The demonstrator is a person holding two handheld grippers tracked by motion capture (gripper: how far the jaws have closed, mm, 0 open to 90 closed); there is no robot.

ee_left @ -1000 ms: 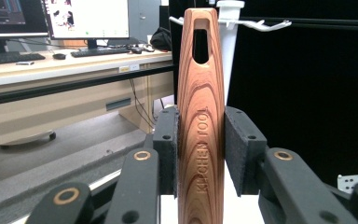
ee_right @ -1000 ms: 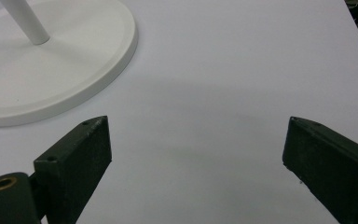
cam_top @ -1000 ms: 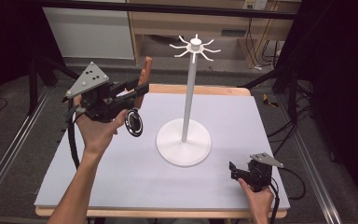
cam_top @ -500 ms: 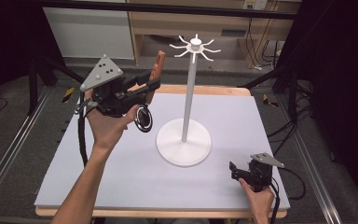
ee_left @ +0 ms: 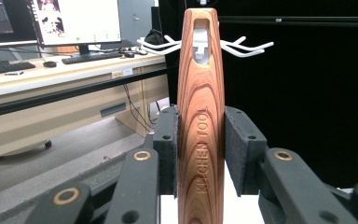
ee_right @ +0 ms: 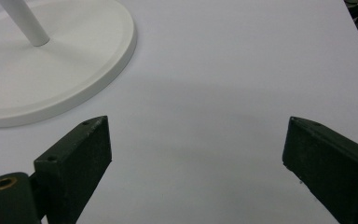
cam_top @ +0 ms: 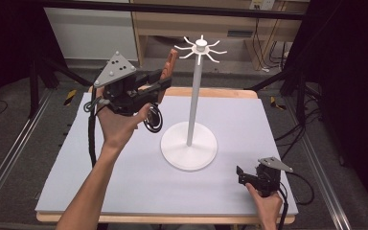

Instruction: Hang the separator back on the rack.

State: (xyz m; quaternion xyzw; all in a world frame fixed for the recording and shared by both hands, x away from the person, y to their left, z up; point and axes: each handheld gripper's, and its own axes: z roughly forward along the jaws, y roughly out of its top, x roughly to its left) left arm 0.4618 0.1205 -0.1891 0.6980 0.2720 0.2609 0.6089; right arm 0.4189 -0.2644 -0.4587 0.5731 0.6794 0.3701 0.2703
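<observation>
Wooden handle (ee_left: pixel 200 121) pinched upright in left tool (cam_top: pixel 159 86); rack hooks (cam_top: pixel 200 48) at three o'clock, level with its slot. Right tool (cam_top: pixel 242 173) spread, idle.

"KITCHEN TOOL" engraved lengthwise on the wooden handle (ee_left: pixel 200 140).

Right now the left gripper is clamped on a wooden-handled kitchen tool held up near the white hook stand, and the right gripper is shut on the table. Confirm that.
One thing is wrong: the right gripper is open, not shut; the right gripper view shows its jaws wide apart over the bare table. The rest stands: the left gripper is clamped on the wooden-handled kitchen tool, held up near the white hook stand.
</observation>
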